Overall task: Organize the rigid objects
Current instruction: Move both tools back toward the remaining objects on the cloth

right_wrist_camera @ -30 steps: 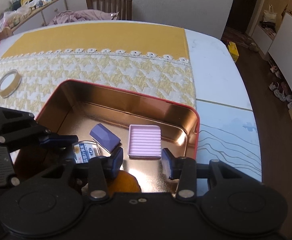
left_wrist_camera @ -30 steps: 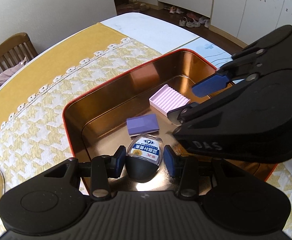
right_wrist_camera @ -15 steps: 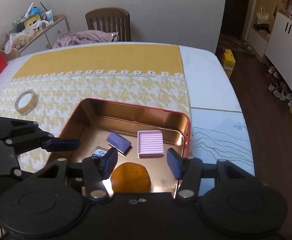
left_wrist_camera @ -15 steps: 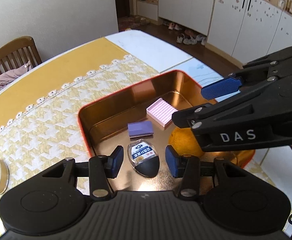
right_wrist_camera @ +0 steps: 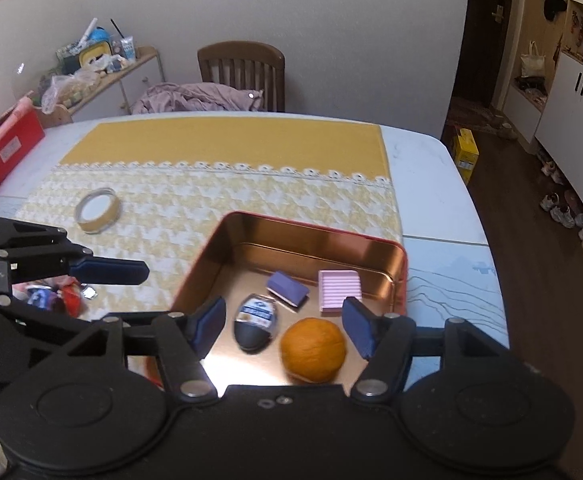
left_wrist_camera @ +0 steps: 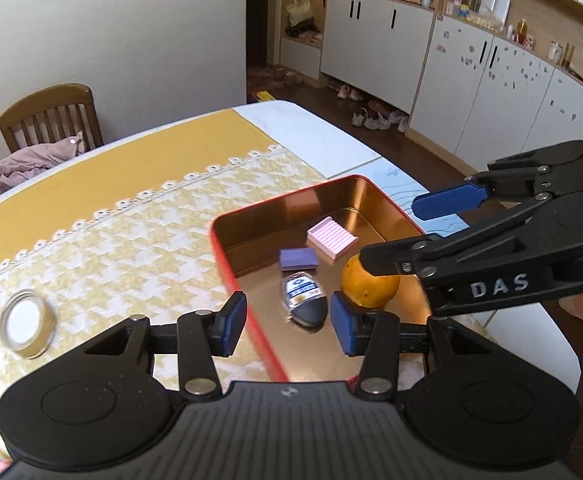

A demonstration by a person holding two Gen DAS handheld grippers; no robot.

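Observation:
A red tin with a copper inside (left_wrist_camera: pixel 251 216) (right_wrist_camera: pixel 311 228) sits on the tablecloth. In it lie a pink ridged block (left_wrist_camera: pixel 332 237) (right_wrist_camera: pixel 339 290), a purple block (left_wrist_camera: pixel 298 259) (right_wrist_camera: pixel 288 289), a black egg-shaped case with a blue label (left_wrist_camera: pixel 304 300) (right_wrist_camera: pixel 255 326) and an orange (left_wrist_camera: pixel 371 286) (right_wrist_camera: pixel 313 350). My left gripper (left_wrist_camera: pixel 287 324) is open and empty above the tin's near left rim. My right gripper (right_wrist_camera: pixel 285 330) is open and empty above the tin, and shows in the left wrist view (left_wrist_camera: pixel 411 228).
A roll of tape (left_wrist_camera: pixel 27 324) (right_wrist_camera: pixel 97 210) lies on the yellow houndstooth cloth left of the tin. Colourful wrappers (right_wrist_camera: pixel 57 294) lie under the left gripper. A red box (right_wrist_camera: pixel 3 152) sits at the far left. A wooden chair (right_wrist_camera: pixel 241 74) stands behind the table.
Both grippers have risen and pulled back from the tin. The case and the orange now lie free on the tin's floor, well below the open jaws.

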